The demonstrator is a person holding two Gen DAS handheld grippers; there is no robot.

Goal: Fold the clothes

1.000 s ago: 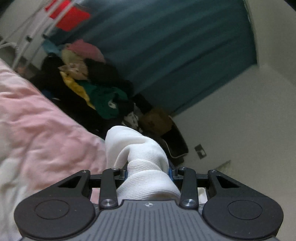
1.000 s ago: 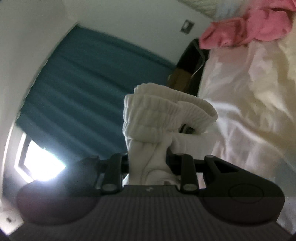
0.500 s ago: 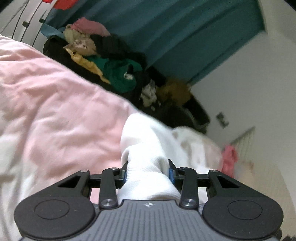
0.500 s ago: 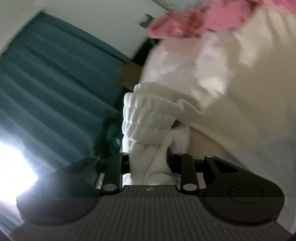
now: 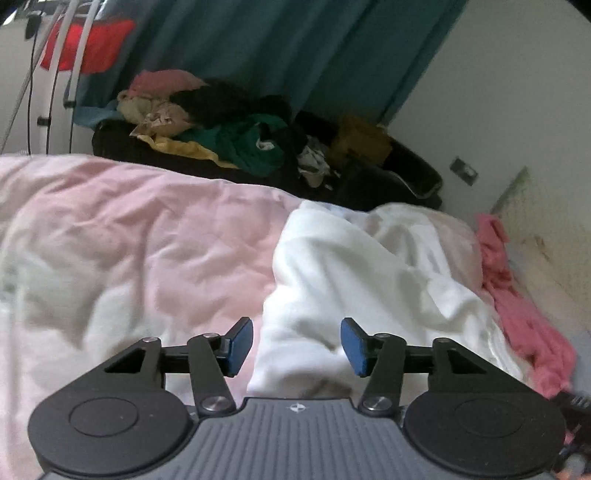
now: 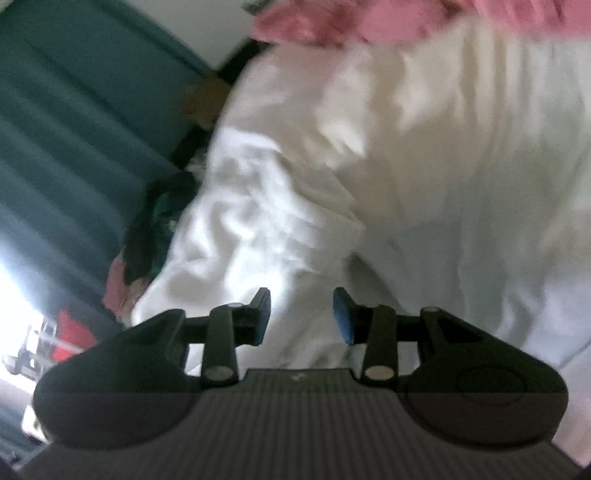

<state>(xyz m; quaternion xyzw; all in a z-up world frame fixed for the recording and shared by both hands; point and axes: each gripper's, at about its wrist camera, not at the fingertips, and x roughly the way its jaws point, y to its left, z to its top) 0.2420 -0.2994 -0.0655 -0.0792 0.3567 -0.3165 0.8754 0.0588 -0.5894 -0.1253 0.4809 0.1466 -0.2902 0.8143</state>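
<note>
Now, in the left wrist view, the left hand-held gripper (image 5: pixel 297 345) has its two blue pads (image 5: pixel 239 345) spread apart with nothing clamped between them. A white garment (image 5: pixel 354 273) lies crumpled on the bed (image 5: pixel 122 240), which wears a pale pink cover; the cloth starts right under the gap between the pads and runs up toward 1 o'clock. At 3 o'clock a pink cloth (image 5: pixel 517 295) lies along the garment's far edge, touching it, next to the wall. Beyond the bed, at 12 o'clock, a heap of mixed clothes (image 5: pixel 229 125) sits on a dark base in front of a teal curtain (image 5: pixel 295 48). A red item (image 5: pixel 85 48) hangs on a white rack at 11 o'clock.

Over in the right wrist view, which is blurred, the right hand-held gripper (image 6: pixel 301 315) is likewise open, pads apart and holding nothing. The garment (image 6: pixel 280 221) fills the middle, bunched in folds directly ahead of the pads, lying on the bed (image 6: pixel 498 147). The pink cloth (image 6: pixel 369 18) shows at 12 o'clock, the curtain (image 6: pixel 74 129) at 10 o'clock, bright light at 8 o'clock.
</note>
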